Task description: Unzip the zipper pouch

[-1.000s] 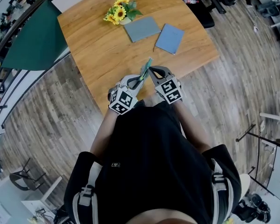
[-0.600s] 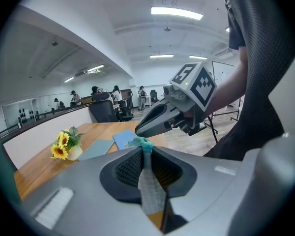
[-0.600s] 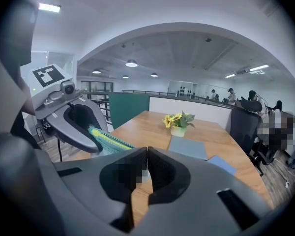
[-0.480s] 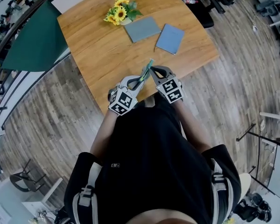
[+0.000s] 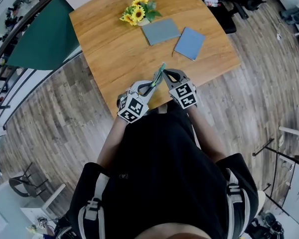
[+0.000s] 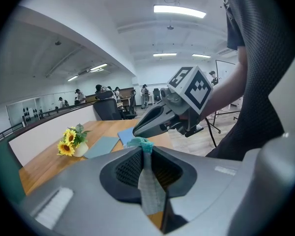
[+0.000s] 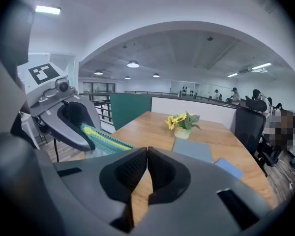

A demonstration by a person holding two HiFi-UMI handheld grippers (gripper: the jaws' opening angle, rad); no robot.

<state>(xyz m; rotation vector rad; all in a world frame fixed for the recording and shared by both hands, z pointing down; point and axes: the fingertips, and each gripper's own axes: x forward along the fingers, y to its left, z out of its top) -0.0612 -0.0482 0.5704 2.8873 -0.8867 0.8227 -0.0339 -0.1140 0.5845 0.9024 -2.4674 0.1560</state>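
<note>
- Wood-plank flooring (image 5: 50, 118) surrounds a light wooden table (image 5: 114, 54), with a dark green panel (image 5: 42, 41) off its left edge in the head view.
- At the far part of the table stands a small pot of sunflowers (image 5: 138, 12).
- Two flat grey-blue pads lie near the flowers: one (image 5: 161, 31) just beside them, the other (image 5: 190, 43) a little further right, apart from the first.
- A person in a dark top (image 5: 159, 173) stands at the near edge of the table, with both tools raised over that edge and their tips meeting.
- In its own view, the left tool (image 6: 146, 156) pinches the zipper pouch (image 6: 148, 193): a pale fabric strip runs up between the pads, and a teal end pokes out just past the fingertips.
- In the right gripper view, the pouch shows teal and yellow knitted stripes and hangs from the left tool.
- The pouch is up in the air between the two tools and does not rest on the table.
- The right tool (image 7: 146, 154) has its jaws pressed together, and its tip sits right at the pouch's teal end.
- Nothing can be made out between the right tool's pads, so I cannot tell whether they nip the zipper pull.
</note>
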